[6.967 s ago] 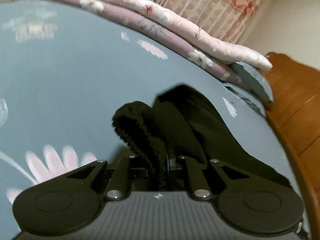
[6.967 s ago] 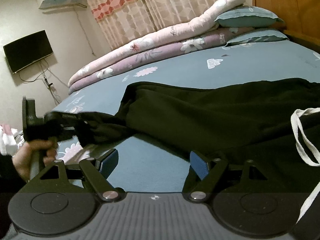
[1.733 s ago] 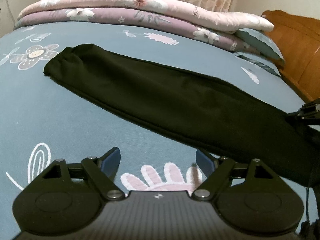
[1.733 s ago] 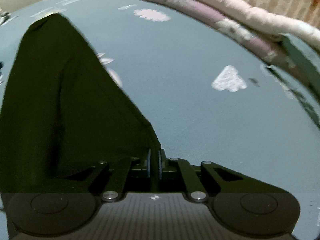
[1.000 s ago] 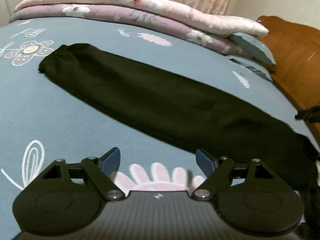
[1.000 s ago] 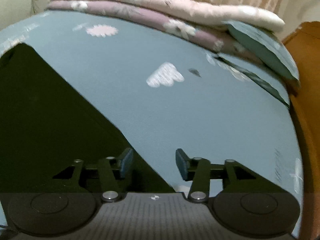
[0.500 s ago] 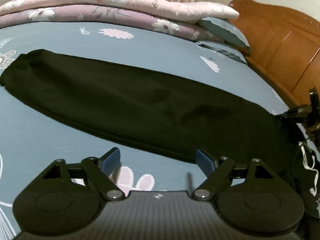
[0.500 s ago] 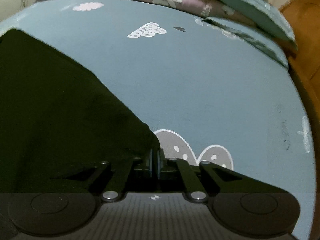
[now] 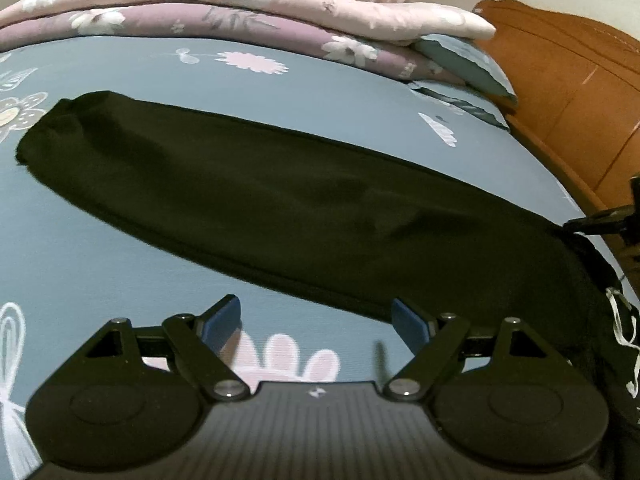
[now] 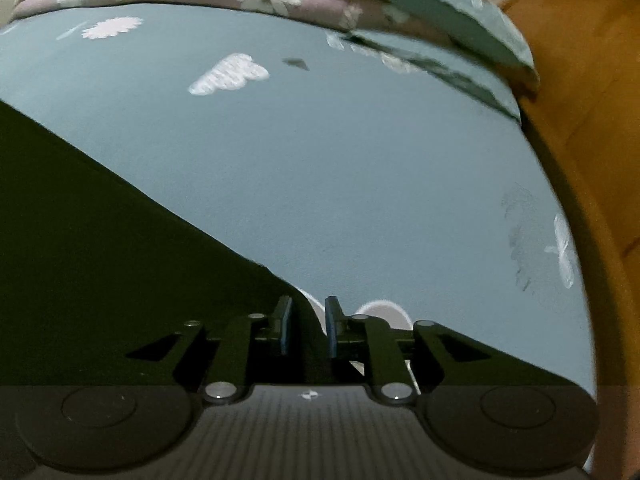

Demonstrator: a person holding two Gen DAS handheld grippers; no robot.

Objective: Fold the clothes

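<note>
No readable writing or brand anywhere. Blue floral bedsheet (image 9: 320, 80) under everything. Black trousers (image 9: 280, 208) flat on it, long axis from cuff at far left to waist at near right, white drawstring (image 9: 620, 320) at waist end. Left gripper (image 9: 316, 316) spread wide, empty, just short of trouser edge. Right gripper (image 10: 307, 326) opening, narrow gap, trouser corner between pads, not pinched.

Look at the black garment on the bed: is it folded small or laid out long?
Laid out long. The black garment lies flat as one narrow strip across the blue sheet, cuffed end far left; no crosswise fold shows.
</note>
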